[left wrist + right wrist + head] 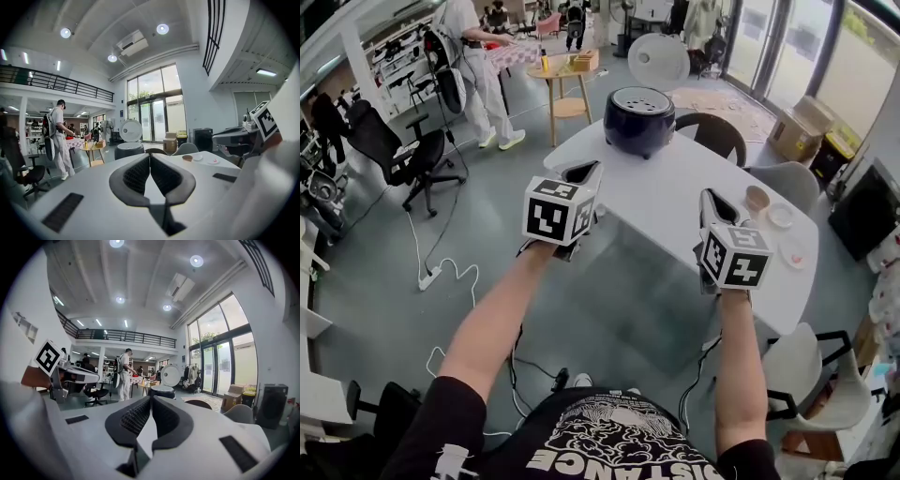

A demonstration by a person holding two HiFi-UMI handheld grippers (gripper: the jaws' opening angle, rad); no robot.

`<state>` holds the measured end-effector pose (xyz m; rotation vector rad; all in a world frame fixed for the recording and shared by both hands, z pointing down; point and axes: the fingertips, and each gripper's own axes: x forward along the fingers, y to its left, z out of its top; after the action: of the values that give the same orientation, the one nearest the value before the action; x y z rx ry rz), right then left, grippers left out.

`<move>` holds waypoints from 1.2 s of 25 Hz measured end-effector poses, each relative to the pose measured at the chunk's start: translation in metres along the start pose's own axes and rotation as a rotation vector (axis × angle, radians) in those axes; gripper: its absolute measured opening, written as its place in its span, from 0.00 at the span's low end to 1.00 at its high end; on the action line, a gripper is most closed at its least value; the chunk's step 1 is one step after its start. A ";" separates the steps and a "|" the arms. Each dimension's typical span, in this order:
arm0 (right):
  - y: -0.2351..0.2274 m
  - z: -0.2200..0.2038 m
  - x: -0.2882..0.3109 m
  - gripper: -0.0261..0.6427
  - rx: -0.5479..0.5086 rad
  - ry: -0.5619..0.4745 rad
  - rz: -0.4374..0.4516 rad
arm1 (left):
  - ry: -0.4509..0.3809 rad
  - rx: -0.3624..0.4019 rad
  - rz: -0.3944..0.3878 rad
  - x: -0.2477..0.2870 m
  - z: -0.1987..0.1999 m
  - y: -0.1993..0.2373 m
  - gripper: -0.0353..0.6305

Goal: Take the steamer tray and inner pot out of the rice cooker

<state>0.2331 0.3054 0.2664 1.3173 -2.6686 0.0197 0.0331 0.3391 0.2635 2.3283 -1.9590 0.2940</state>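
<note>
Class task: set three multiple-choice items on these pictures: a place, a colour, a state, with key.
1. Where does the rice cooker stand? A on the floor; B far end of the white table; C on a chair.
2. Its colour? A dark blue; B red; C white.
3. The left gripper and right gripper are: A open; B shut on the lid; C shut, empty.
Key: B, it sits on the far tabletop; A, its body is navy; C, both pad pairs meet with nothing between.

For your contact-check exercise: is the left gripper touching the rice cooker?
Apart. The head view shows bare white table between the left gripper and the rice cooker.
</note>
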 end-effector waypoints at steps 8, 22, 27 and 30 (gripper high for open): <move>-0.002 -0.002 -0.003 0.16 0.002 0.003 -0.011 | -0.006 0.006 0.000 0.000 0.001 -0.003 0.15; 0.014 0.003 0.000 0.33 0.010 0.007 -0.009 | -0.023 0.010 0.009 -0.009 0.002 0.014 0.36; 0.022 0.006 0.006 0.43 0.024 0.008 -0.018 | -0.037 0.009 0.011 -0.012 0.006 0.029 0.41; 0.029 0.006 0.013 0.48 0.031 0.015 -0.026 | -0.036 0.006 0.013 -0.013 0.006 0.041 0.48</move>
<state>0.2021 0.3124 0.2644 1.3556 -2.6489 0.0672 -0.0091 0.3434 0.2527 2.3414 -1.9934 0.2606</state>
